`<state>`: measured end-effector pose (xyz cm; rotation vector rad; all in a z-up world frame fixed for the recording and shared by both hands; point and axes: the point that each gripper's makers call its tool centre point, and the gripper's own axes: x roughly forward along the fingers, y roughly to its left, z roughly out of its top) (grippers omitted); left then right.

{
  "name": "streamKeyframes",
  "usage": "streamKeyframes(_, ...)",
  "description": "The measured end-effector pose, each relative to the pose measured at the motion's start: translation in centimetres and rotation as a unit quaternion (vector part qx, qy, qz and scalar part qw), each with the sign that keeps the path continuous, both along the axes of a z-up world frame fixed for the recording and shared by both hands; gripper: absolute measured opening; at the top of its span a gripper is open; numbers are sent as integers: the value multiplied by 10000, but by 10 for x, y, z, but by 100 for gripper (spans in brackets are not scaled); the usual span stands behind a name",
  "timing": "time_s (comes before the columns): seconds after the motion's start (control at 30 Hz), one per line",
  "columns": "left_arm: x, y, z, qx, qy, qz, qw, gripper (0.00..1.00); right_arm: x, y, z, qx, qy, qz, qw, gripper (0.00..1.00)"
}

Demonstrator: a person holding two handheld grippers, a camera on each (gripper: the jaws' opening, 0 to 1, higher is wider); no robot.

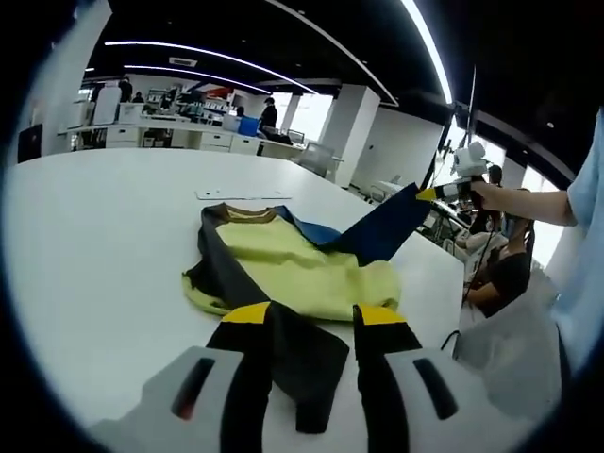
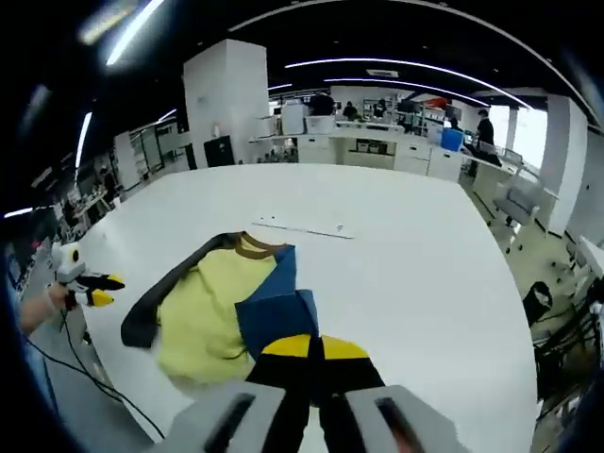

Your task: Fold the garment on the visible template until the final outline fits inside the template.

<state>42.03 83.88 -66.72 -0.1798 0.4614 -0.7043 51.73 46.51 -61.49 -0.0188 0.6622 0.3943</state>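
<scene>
- Lying on a white table (image 1: 85,245), the garment (image 1: 302,269) is a yellow shirt with black and blue parts and a brown collar (image 1: 248,215).
- In the left gripper view, the left gripper (image 1: 310,321) has its two jaws apart, with yellow tips. A black flap (image 1: 307,363) of the shirt lies between the jaws. I cannot tell if the jaws touch it.
- In the same view, the right gripper (image 1: 427,194) is at the right side, held by a hand (image 1: 491,195). It pinches the end of a blue sleeve (image 1: 377,231) and holds it up above the table, stretched out from the shirt.
- In the right gripper view, the right gripper (image 2: 314,347) has its jaws pressed together, and the blue cloth (image 2: 274,307) comes out from between the yellow tips.
- In that view the yellow body (image 2: 203,316) of the shirt lies near the table edge, with a black sleeve (image 2: 156,302) spread toward the left.
- The left gripper (image 2: 94,288) shows at the left border of that view, beside the table edge, with a hand (image 2: 42,307) on it.
- A thin white strip (image 2: 302,226) lies on the table just beyond the collar.
- Desks (image 1: 179,134) and people stand far behind in the room.
</scene>
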Motion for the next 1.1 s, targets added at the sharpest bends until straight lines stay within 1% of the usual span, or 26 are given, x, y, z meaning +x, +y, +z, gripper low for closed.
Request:
streamKeyframes(0.07, 2, -1, -1, 69, -12, -33, 10000, 31, 5, -16, -6, 154, 8, -326, 9993, 0)
streamKeyframes(0.17, 5, -1, -2, 86, 27, -52, 9999, 31, 10, -34, -14, 222, 21, -650, 9976, 0)
streamKeyframes(0.2, 6, -1, -3, 110, 25, -60, 9999, 31, 12, -42, -20, 240, 60, -763, 9968, 0)
streamKeyframes(0.23, 7, -1, -5, 143, 38, -64, 9999, 31, 14, -48, -25, 230, 119, -870, 9959, 0)
streamKeyframes(0.27, 8, -1, -6, 144, 44, -60, 9999, 31, 19, -55, -29, 190, 102, -945, 9953, 0)
streamKeyframes(0.33, 9, 0, -8, 132, 74, -30, 9999, 31, 25, -65, -34, 219, 126, -1141, 9931, 0)
streamKeyframes(0.37, 10, 0, -9, 113, 89, -4, 9999, 31, 25, -65, -33, 363, 149, -1300, 9907, 0)
streamKeyframes(0.4, 10, 0, -10, 93, 108, 18, 9999, 31, 27, -65, -33, 462, 149, -1356, 9896, 0)
streamKeyframes(0.47, 9, 0, -11, 56, 129, 42, 9999, 31, 33, -75, -38, 268, 156, -1467, 9887, 0)
streamKeyframes(0.53, 9, 0, -15, 64, 175, 53, 9998, 31, 43, -92, -47, 132, 218, -1548, 9876, 0)
streamKeyframes(0.57, 9, 0, -16, 77, 184, 51, 9998, 31, 51, -103, -54, 156, 280, -1626, 9862, 0)
streamKeyframes(0.6, 9, 1, -18, 97, 219, 60, 9997, 31, 54, -109, -58, 150, 318, -1684, 9851, 0)
streamKeyframes(0.63, 9, 2, -19, 108, 229, 67, 9997, 31, 61, -119, -65, 87, 371, -1754, 9838, 0)
streamKeyframes(0.7, 10, 4, -21, 185, 230, 65, 9995, 31, 67, -139, -80, -163, 537, -1892, 9803, 0)
streamKeyframes(0.73, 10, 5, -22, 193, 242, 77, 9995, 31, 68, -142, -82, -182, 545, -1907, 9800, 0)
streamKeyframes(0.83, 12, 8, -24, 180, 287, 144, 9993, 31, 78, -159, -97, -225, 665, -2031, 9766, 0)
streamKeyframes(0.93, 13, 11, -29, 183, 348, 211, 9990, 31, 83, -170, -105, -255, 735, -2132, 9739, 0)
streamKeyframes(1.0, 13, 11, -33, 178, 392, 240, 9988, 31, 86, -175, -111, -240, 804, -2199, 9719, 0)
streamKeyframes(1.1, 13, 11, -38, 176, 467, 270, 9984, 31, 86, -184, -118, -383, 880, -2298, 9685, 0)
